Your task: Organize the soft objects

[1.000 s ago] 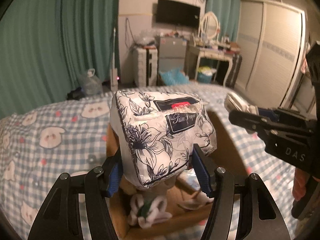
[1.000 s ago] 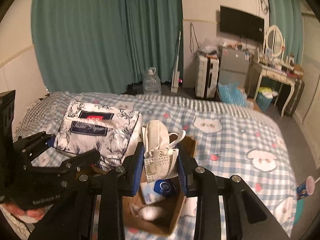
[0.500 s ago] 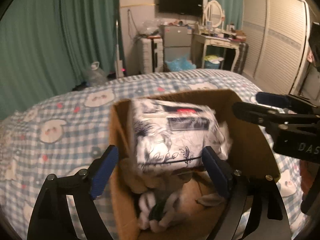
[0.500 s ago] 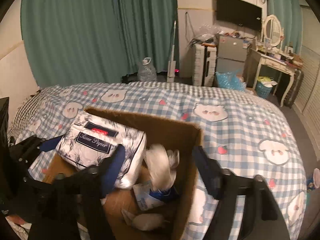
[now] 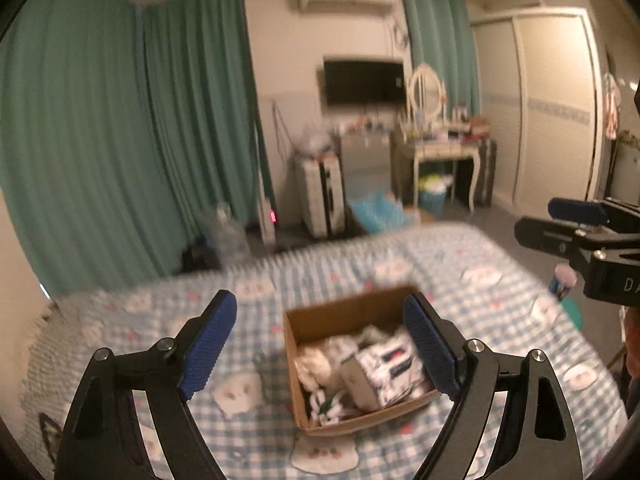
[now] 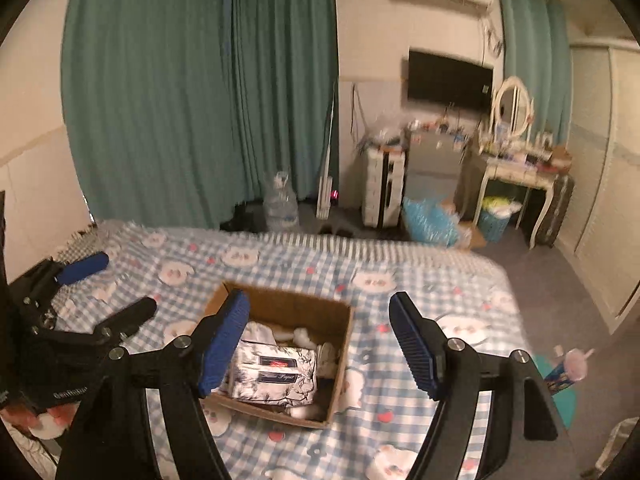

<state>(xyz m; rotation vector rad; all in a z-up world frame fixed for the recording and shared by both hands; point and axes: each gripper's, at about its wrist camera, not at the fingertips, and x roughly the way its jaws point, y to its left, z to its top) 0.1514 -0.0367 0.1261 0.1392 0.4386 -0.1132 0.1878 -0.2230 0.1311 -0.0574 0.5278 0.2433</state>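
**Inspector:** Lettering first. The tissue pack carries two dark label panels; the lower one ends in script reading "Paper", the upper has a red strip too small to read. Its wrapper is glossy white plastic with a black floral print, pillow-shaped, lying flat inside the cardboard box.

**Clerk:** And the housings?

**Inspector:** The left tool shows pale lettering on its black body in the right wrist view, blurred past reading. The right tool shows "DA" at the frame edge in the left wrist view (rest cut off).

**Clerk:** Their state?

**Inspector:** Both spread wide, nothing between the ribbed blue pads, both held above the box.

**Clerk:** Other contents?

**Inspector:** White soft items bunched beside the pack, one with a green patch; the left view is motion-blurred, so kinds are unclear. The box is plain brown corrugated, open-topped, rectangular, sitting on the bed, whose cover is blue-and-white gingham with white bear faces and small red shapes.
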